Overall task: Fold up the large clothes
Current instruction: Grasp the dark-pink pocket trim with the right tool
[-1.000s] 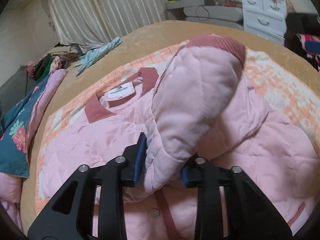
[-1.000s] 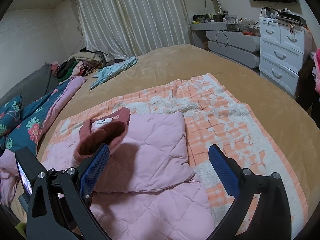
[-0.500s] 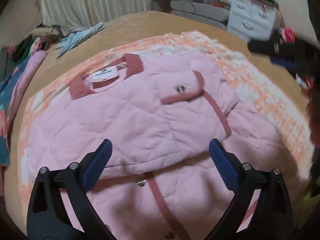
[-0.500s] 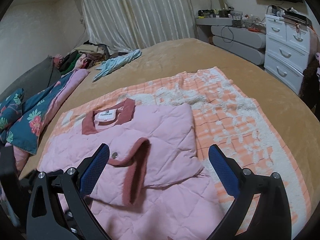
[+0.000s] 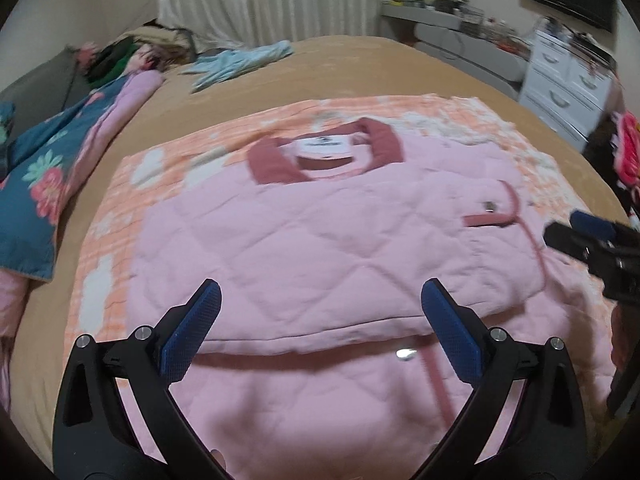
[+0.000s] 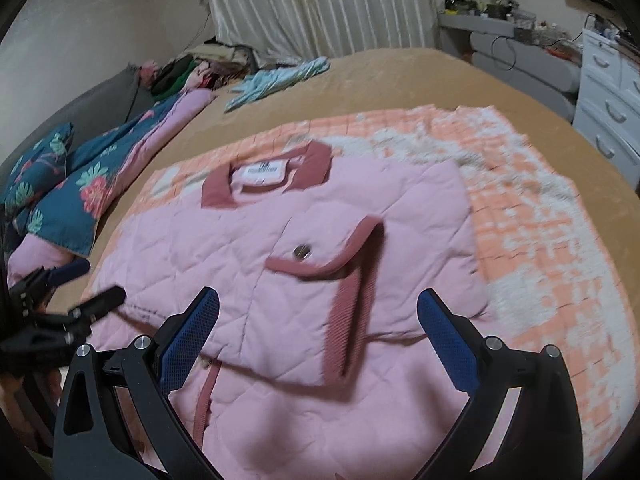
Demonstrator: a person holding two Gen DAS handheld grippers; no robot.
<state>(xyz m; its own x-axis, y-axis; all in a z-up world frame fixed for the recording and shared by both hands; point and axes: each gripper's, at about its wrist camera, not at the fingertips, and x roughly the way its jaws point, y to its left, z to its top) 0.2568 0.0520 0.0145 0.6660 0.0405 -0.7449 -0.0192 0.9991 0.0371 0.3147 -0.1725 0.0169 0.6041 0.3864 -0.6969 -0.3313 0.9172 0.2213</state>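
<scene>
A pink quilted jacket (image 5: 320, 240) with a dark pink collar (image 5: 272, 164) lies flat on an orange-and-white checked blanket (image 5: 120, 208), both sleeves folded across its front. The cuffed sleeve end (image 6: 352, 280) with a snap button lies on top. My left gripper (image 5: 320, 328) hovers open over the jacket's near left part, nothing between its blue pads. My right gripper (image 6: 318, 332) hovers open above the folded sleeve, also holding nothing. Each gripper shows at the edge of the other's view: right gripper (image 5: 592, 240), left gripper (image 6: 80, 308).
The blanket lies on a tan bed (image 6: 400, 76). A floral teal quilt (image 6: 80, 192) and a clothes pile (image 6: 192, 72) lie along the left edge, and a light blue garment (image 6: 280, 80) lies at the far side. White drawers (image 6: 608, 104) stand at the right.
My left gripper let go of the sleeve, which now lies folded over the jacket's front, and pulled back toward the near left. My right gripper moved lower over the jacket.
</scene>
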